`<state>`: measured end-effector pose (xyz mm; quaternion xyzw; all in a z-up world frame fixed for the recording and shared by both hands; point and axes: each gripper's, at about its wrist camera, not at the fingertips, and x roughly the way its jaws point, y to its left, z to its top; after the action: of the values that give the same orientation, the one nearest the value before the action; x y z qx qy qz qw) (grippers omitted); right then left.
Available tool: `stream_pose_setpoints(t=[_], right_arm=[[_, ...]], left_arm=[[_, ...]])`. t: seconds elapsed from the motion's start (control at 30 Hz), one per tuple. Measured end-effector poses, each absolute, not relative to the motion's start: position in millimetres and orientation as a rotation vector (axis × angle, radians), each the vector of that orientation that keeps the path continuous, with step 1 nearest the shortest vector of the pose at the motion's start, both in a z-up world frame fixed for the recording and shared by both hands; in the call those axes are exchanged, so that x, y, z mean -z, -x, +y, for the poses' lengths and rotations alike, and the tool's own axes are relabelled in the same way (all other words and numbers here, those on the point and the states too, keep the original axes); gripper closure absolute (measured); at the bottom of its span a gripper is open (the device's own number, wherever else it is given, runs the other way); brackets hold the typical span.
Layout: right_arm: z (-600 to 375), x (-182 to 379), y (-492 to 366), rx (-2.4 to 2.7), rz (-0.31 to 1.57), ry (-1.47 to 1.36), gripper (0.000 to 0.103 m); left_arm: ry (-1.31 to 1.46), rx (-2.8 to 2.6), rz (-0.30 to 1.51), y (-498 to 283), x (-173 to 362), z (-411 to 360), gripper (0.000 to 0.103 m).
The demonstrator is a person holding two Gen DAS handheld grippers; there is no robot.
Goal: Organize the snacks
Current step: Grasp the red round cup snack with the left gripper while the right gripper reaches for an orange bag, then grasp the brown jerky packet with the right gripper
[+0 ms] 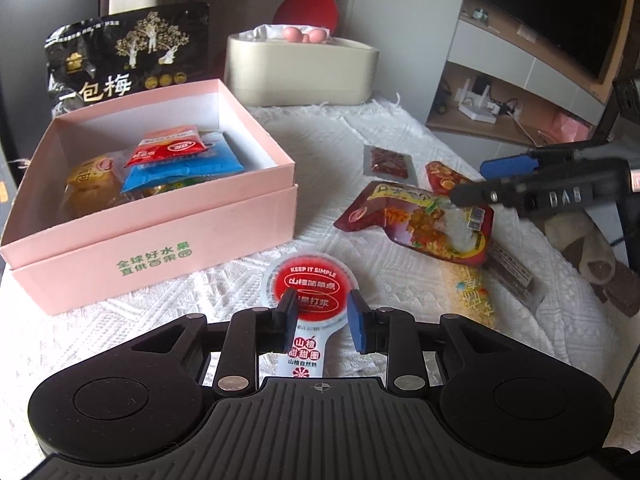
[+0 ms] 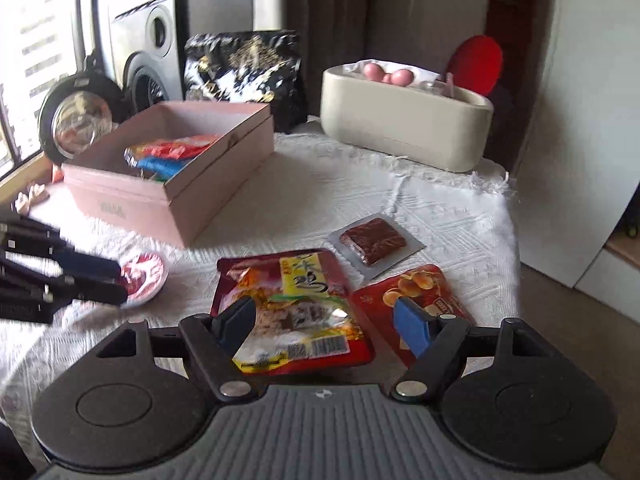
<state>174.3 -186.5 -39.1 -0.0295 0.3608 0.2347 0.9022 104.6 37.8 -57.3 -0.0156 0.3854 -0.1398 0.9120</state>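
A round red-and-white hawthorn snack packet [image 1: 308, 284] lies on the white tablecloth in front of the pink box [image 1: 160, 220]. My left gripper [image 1: 322, 316] is shut on its lower edge, and the packet's stem runs back between the fingers. The right wrist view shows the same packet [image 2: 146, 276] curled at the left gripper's [image 2: 116, 280] tips. My right gripper [image 2: 324, 322] stands open just above a red-and-yellow chicken snack packet [image 2: 288, 304], with nothing pressed between its pads. The pink box [image 2: 160, 208] holds red, blue and yellow packets [image 1: 180, 160].
A dark red jerky square [image 2: 372, 242] and a red packet with orange balls [image 2: 420, 292] lie right of the chicken packet. A black plum bag [image 1: 124, 52] and a beige tissue box [image 1: 300, 68] stand behind. Two more packets [image 1: 472, 292] lie near the table's right edge.
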Motion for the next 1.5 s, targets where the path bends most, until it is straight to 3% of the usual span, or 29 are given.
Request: stream_pose_setpoints(t=[0.17,0.2,0.37,0.4,0.43,0.53,0.77,0.9,1.07,1.27,1.33,1.37,1.5], right_arm=[[-200.2,48.8,-246.8,-0.324,0.851,-0.271,0.028],[-194.7,56.5,-260.4,-0.305,0.875,-0.298,0.032],[-148.2,76.8,-279.3,-0.274,0.896,-0.144,0.060],[-141.4,76.0,-278.1,-0.296,0.887,-0.100,0.070],[-137.3,74.4,-275.5,-0.312,0.881,-0.069,0.087],[-136.4,60.9,-260.0,-0.363,0.842,-0.031,0.103],[-145.7,29.3,-235.3,-0.429,0.805,-0.065,0.102],[-156.3,48.1,-270.1,-0.319,0.900,-0.200,0.082],[-127.2,69.6,-285.9,-0.272,0.929,-0.156,0.072],[-115.2,67.7,-287.4,-0.198,0.912,-0.055,0.070],[-122.6,66.9,-286.4,-0.146,0.884,-0.050,0.039],[-129.1,66.5,-286.6,-0.120,0.866,-0.070,0.036],[-137.9,75.0,-295.0,-0.156,0.915,-0.143,0.041]], left_arm=[[0.055,0.268,0.793,-107.1,58.0,36.4,0.073],[0.055,0.269,0.794,-106.6,57.6,36.6,0.073],[0.028,0.287,0.791,-100.0,53.4,39.9,0.073],[0.024,0.295,0.790,-99.8,52.9,40.9,0.073],[0.020,0.301,0.790,-99.6,52.9,41.5,0.073],[0.015,0.318,0.787,-100.7,54.1,41.1,0.073],[-0.031,0.360,0.774,-103.2,55.1,27.1,0.073],[-0.034,0.362,0.764,-97.4,52.3,25.0,0.073],[-0.016,0.320,0.754,-92.1,48.1,39.8,0.073],[0.049,0.261,0.746,-93.3,51.1,66.3,0.073],[0.072,0.260,0.750,-93.4,54.2,70.5,0.073],[0.075,0.263,0.753,-94.0,55.4,70.7,0.073],[0.078,0.301,0.760,-94.0,59.7,65.6,0.073]])
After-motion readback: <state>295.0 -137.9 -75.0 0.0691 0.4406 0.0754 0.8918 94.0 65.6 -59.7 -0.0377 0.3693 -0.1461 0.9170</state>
